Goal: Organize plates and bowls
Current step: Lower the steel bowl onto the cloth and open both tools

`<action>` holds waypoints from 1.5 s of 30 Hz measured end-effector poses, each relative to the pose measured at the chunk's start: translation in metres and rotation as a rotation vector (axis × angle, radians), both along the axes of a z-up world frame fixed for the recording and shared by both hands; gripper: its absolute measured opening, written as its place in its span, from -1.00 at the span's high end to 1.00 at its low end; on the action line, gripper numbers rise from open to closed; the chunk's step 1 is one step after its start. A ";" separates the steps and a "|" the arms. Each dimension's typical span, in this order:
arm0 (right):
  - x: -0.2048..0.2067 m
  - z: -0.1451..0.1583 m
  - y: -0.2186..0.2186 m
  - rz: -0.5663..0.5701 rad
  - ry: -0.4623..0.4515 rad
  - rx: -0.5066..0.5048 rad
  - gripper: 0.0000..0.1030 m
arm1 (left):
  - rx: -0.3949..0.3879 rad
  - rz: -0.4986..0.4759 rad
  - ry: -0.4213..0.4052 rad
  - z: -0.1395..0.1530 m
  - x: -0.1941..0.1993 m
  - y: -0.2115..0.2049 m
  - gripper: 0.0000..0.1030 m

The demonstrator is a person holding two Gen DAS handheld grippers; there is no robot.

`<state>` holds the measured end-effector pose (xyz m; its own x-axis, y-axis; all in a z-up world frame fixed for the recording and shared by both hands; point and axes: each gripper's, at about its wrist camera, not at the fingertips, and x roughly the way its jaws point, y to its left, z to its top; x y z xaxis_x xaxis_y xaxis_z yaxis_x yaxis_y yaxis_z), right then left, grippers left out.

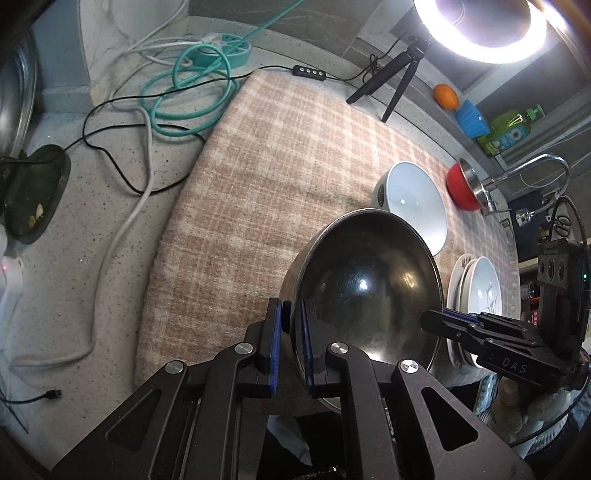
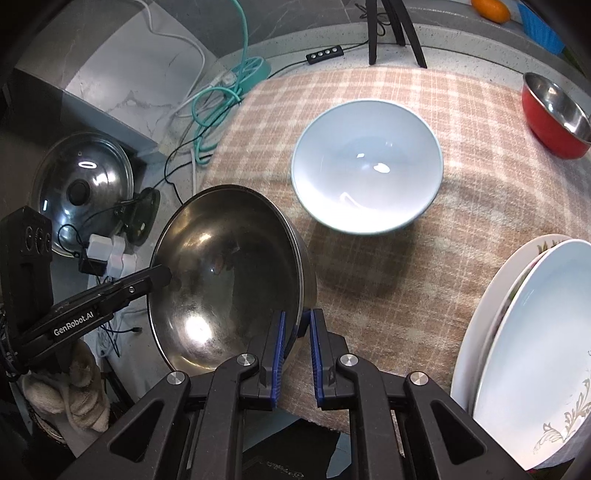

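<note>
A large steel bowl [image 1: 369, 288] [image 2: 229, 273] hangs tilted over the near edge of a checked cloth [image 1: 277, 166] [image 2: 406, 277]. My left gripper [image 1: 291, 314] is shut on its left rim. My right gripper [image 2: 298, 321] is shut on the opposite rim, and its fingertips [image 1: 436, 319] show in the left wrist view. A white bowl [image 1: 410, 206] [image 2: 365, 162] stands upright on the cloth behind the steel bowl. A stack of white plates [image 1: 480, 288] [image 2: 535, 350] lies to the right. A red bowl with a steel inside [image 1: 461, 184] [image 2: 554, 114] sits at the far right.
A ring light [image 1: 480, 29] on a black tripod [image 1: 391, 85] stands at the cloth's far edge. Teal and white cables [image 1: 192, 96] and a power strip [image 1: 229, 48] lie on the speckled counter at left. A pot lid [image 2: 81, 184] leans there; a faucet [image 1: 532, 173] is at right.
</note>
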<state>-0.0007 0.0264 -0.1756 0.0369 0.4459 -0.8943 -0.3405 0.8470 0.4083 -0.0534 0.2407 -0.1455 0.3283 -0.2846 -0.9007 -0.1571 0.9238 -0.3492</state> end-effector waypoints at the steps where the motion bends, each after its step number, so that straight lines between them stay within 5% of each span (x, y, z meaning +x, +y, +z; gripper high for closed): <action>1: 0.000 -0.002 0.001 0.001 0.004 -0.001 0.77 | 0.001 0.000 0.003 -0.002 0.000 0.000 0.83; 24: 0.002 -0.012 0.004 0.033 0.010 -0.001 0.72 | 0.030 -0.025 0.023 -0.010 0.003 0.001 0.83; 45: 0.003 0.028 -0.057 -0.028 -0.051 0.094 0.63 | 0.017 0.034 -0.086 0.043 0.006 -0.011 0.82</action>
